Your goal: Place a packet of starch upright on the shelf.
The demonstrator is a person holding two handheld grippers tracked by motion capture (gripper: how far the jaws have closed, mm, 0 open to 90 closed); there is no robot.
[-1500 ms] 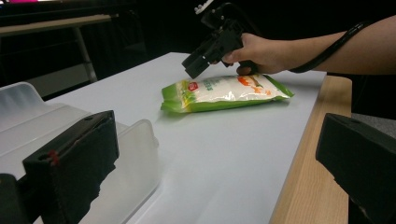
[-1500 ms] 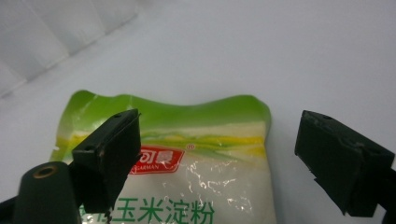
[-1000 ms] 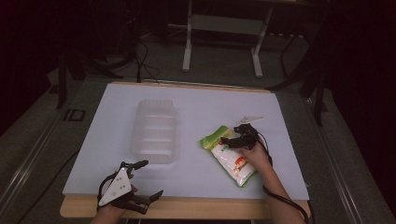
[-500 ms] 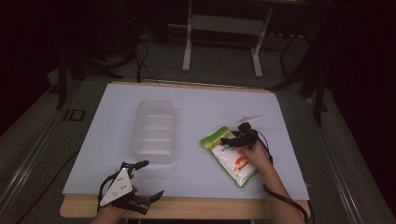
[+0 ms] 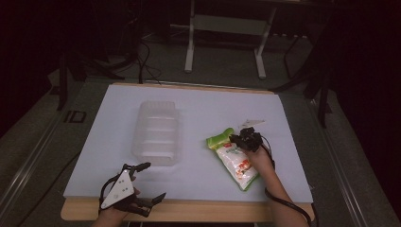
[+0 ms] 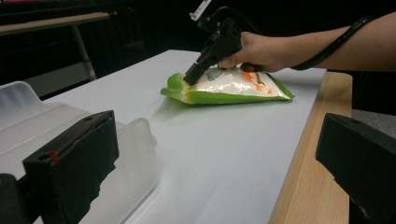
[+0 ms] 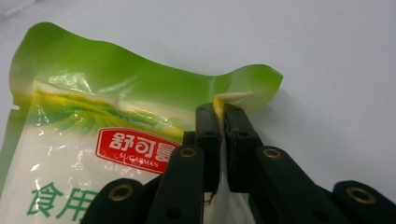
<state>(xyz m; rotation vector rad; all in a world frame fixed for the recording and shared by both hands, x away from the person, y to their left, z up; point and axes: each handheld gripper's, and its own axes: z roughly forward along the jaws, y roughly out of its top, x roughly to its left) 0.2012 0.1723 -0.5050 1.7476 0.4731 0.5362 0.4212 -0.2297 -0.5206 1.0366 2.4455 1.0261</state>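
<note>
A green and white food bag (image 5: 234,160) with a red label lies flat on the white table sheet, right of centre. My right gripper (image 5: 235,139) is shut on a pinched fold near the bag's green top edge (image 7: 219,105); the left gripper view shows its black jaws pressed down onto the bag (image 6: 233,86). Near the table's front left corner my left gripper (image 5: 153,182) stands open, with nothing between its wide-apart jaws. A clear plastic container (image 5: 157,133) sits upside-down-looking and empty left of the bag.
The white sheet (image 5: 198,113) covers a wooden table whose bare edge (image 5: 189,210) runs along the front. The clear container's corner (image 6: 135,140) lies just ahead of my left gripper. A metal stand (image 5: 224,28) and cables sit on the dark floor beyond.
The right gripper has crept slightly towards the bag's green top and holds it pinched. The left gripper has stayed put.
</note>
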